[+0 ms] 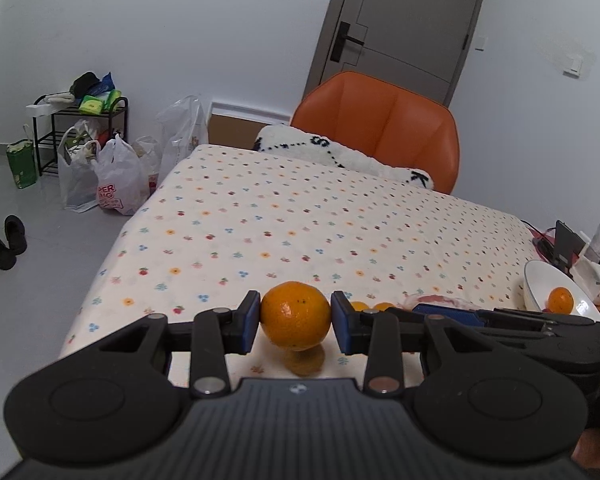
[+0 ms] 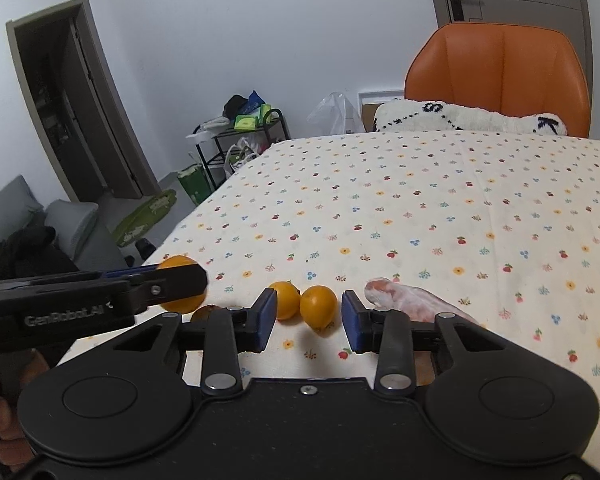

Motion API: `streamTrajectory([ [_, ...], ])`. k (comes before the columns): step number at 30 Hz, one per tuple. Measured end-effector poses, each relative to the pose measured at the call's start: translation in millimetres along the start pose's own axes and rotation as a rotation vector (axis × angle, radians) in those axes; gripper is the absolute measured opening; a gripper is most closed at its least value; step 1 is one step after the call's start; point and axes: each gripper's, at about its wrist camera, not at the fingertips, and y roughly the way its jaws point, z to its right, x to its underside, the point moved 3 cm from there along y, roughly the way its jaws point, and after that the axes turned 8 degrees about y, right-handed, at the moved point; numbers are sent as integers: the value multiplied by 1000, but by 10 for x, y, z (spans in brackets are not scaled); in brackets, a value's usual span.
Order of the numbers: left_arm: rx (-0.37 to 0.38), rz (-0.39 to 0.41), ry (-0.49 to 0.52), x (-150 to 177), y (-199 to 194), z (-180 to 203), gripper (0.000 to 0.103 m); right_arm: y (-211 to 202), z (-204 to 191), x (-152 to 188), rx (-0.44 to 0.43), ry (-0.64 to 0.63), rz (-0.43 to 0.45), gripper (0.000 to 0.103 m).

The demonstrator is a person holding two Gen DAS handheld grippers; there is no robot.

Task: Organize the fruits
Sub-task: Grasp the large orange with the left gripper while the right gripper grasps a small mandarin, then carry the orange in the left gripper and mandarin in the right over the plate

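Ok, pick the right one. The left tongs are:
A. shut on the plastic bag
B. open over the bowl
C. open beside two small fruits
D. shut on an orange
D: the left tongs press both blue pads against the orange, lifted above the tablecloth.

White walls, grey door (image 1: 404, 20), orange chair (image 1: 380, 128), floral tablecloth (image 1: 300, 216).

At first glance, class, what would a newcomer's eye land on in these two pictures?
First, the big orange clamped in the left gripper, held just above the flowered tablecloth. Next, two small yellow fruits lying ahead of the right gripper, its jaws open. Behind the table stands a bright orange chair.
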Motion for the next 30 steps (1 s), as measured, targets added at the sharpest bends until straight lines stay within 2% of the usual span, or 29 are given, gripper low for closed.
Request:
streamTrajectory([
  [6,-14,0,-21,22,-6,-114,36,106,-40,8,29,-22,-18,36],
  [8,-16,-2,-26,30,-9,-142,36,140,-51,20,42,-37,-30,31],
  [9,-16,-3,-27,30,-9,-149,36,164,-42,25,46,-35,-44,22],
  [10,-17,-3,-27,31,-14,-152,36,168,-24,28,41,-25,-45,21],
  [19,-17,13,-8,-24,-77,-47,36,-87,-18,-30,3,-12,2,20],
  [30,19,30,44,-106,-129,331,36,-534,154,-77,0,26,74,21],
])
